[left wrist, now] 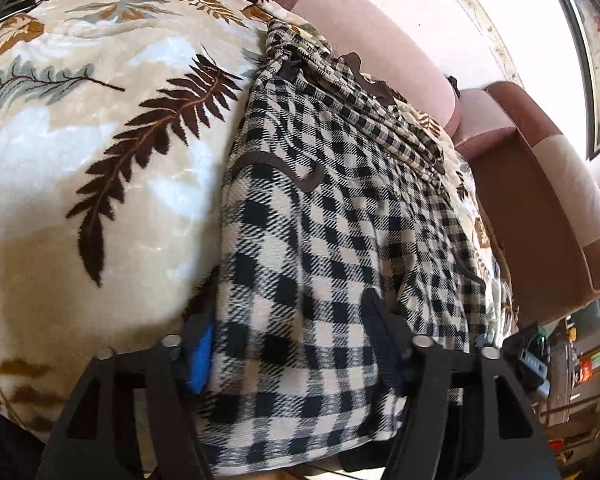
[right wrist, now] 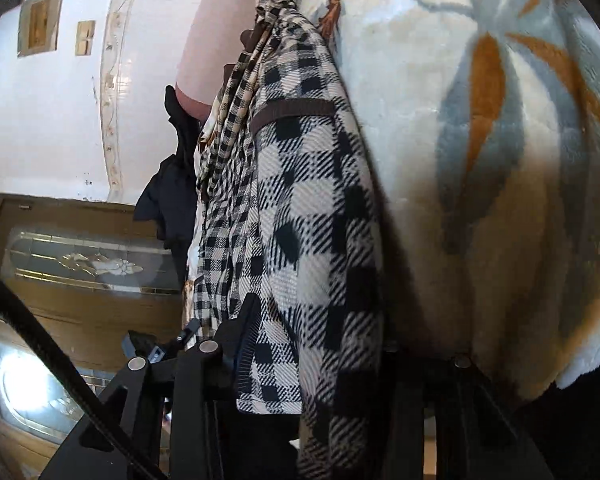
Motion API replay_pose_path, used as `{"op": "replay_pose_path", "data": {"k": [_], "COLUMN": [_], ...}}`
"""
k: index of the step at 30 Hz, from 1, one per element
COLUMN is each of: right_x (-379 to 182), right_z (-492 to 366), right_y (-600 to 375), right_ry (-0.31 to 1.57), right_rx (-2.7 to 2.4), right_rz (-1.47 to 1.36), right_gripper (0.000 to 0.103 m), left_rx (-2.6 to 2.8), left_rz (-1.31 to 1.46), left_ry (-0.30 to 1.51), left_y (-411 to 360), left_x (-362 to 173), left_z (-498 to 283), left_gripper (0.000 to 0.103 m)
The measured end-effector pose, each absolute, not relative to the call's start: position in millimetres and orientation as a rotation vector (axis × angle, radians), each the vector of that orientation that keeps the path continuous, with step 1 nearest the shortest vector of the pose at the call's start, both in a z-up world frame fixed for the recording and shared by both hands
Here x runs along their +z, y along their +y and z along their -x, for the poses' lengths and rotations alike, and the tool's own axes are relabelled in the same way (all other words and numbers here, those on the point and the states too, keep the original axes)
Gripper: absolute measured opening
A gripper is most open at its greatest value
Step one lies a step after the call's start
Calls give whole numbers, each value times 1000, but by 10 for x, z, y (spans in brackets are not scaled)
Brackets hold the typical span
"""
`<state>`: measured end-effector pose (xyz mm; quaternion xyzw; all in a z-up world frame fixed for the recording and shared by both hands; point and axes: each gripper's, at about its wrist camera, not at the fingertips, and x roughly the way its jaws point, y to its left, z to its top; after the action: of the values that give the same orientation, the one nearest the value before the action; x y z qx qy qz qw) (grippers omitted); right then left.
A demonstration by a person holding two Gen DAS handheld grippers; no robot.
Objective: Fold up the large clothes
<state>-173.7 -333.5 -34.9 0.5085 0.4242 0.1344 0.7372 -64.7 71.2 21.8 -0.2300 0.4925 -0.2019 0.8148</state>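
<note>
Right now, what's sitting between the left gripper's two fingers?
The near hem of the checked garment fills the gap of the left gripper. It lies on the leaf-print blanket. The left wrist view shows this.

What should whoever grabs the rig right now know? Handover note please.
Left hand-held gripper: jaws straddle the near edge of the checked garment; grip unclear.
Right hand-held gripper: garment edge between the jaws, its right finger hidden; grip unclear.
Garment lies partly folded on the leaf-print blanket over the sofa.
Left: finish the fold and flatten it.
</note>
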Motion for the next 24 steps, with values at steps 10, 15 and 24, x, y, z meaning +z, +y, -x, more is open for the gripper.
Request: {"op": "replay_pose_path", "data": {"k": [10,15,24], "right_x": [-126,-42,231], "right_z": [1810,1798,2160], "right_y": [-3108,-3144,-3069], "right_ry": [937,929,929], "right_rx": [167,164,260], "right_rz": [-898,-927,-860], "right_gripper": [19,9,8], "left_rx": [-260,-257,-295], "left_rz": [236,277,262], "left_ry": [1102,1076,1045], "left_y": [449,578,717], "left_x": [312,435,644], "left_z": [722,809,1173], "left_gripper": [8,7,6]}}
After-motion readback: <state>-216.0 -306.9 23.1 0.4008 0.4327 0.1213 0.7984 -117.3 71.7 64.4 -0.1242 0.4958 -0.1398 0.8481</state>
